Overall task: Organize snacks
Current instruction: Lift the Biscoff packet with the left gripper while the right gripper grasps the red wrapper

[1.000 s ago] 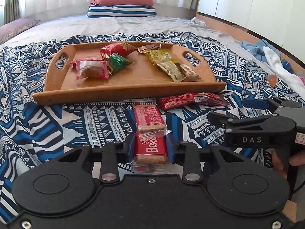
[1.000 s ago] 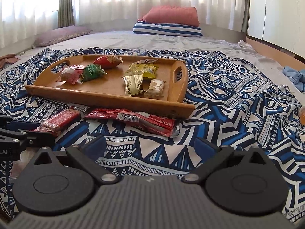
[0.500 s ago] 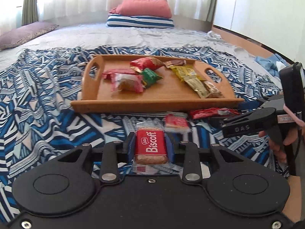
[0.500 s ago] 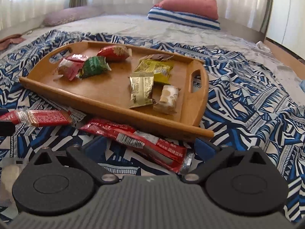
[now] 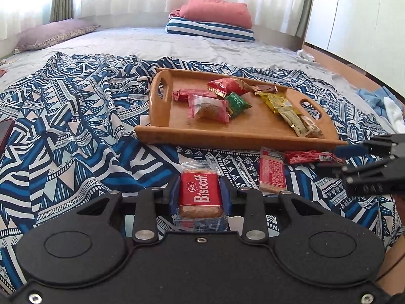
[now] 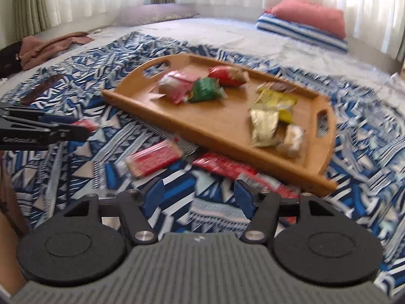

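My left claw [image 5: 200,195] is clamped on the Biscoff packet [image 5: 200,194]; I should carry it level to the bare wood of the tray [image 5: 238,134] at one o'clock and let go low. My right claw [image 6: 197,197] gapes wide, empty, above the long red bar [image 6: 227,168] on the blanket [image 5: 76,126].

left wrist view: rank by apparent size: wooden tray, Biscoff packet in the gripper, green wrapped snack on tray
1. Wooden tray
2. Red Biscoff packet, held in the left gripper; nearness to the camera inflates it
3. Green wrapped snack
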`<state>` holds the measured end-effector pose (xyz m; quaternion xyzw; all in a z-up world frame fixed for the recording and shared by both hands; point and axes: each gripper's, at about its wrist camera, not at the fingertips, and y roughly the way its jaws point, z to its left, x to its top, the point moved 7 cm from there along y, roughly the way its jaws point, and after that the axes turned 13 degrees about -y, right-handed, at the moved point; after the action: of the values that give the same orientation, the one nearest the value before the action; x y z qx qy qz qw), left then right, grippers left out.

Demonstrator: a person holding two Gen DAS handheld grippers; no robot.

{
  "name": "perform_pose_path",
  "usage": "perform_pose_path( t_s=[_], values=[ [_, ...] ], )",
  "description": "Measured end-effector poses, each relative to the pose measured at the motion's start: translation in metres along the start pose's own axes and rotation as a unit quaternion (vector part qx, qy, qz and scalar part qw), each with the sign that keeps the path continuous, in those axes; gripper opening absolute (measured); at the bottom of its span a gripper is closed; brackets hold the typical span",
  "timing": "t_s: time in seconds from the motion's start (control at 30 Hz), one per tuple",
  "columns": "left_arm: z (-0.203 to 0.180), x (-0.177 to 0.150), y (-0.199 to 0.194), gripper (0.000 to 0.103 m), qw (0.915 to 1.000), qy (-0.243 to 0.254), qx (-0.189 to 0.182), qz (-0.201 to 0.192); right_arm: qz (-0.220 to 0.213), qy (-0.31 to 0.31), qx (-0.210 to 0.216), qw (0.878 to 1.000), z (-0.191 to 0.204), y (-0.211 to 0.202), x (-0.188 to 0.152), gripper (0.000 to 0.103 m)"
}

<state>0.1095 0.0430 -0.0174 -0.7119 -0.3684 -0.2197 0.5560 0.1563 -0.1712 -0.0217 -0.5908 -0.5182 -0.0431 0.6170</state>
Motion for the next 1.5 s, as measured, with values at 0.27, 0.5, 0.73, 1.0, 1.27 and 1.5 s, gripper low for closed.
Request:
perform_pose_path(
  t_s=[0.27,0.5,0.73,1.0,1.27,1.5],
  values=[
    [-0.003,-0.003,-0.002,0.032,1.0000,-0.002,-0.006,0.003,0.052,0.080,0.016,0.995,-0.044,0.035,-0.006,0.079],
    [-0.006,-0.002,0.000,0.032,0.9999,-0.007,-0.012,0.005,0.074,0.030,0.015,0.997,-0.015,0.036,-0.007,0.076],
    [-0.004,-0.003,0.001,0.032,0.9999,-0.008,-0.013,0.007,0.077,0.052,0.113,0.989,0.007,0.008,0.001,0.077],
    [-0.008,-0.003,0.000,0.032,0.9997,0.000,-0.022,0.004,0.064,0.023,0.051,0.996,-0.002,0.020,0.013,0.088],
    [-0.012,-0.001,0.003,0.032,0.9997,0.003,-0.024,0.006,0.059,0.029,0.062,0.996,0.020,0.039,0.012,0.067],
    [-0.015,0.011,0.005,0.032,0.9997,0.001,-0.025,-0.001,0.037,0.097,0.051,0.993,0.013,0.026,0.019,0.022]
  ],
)
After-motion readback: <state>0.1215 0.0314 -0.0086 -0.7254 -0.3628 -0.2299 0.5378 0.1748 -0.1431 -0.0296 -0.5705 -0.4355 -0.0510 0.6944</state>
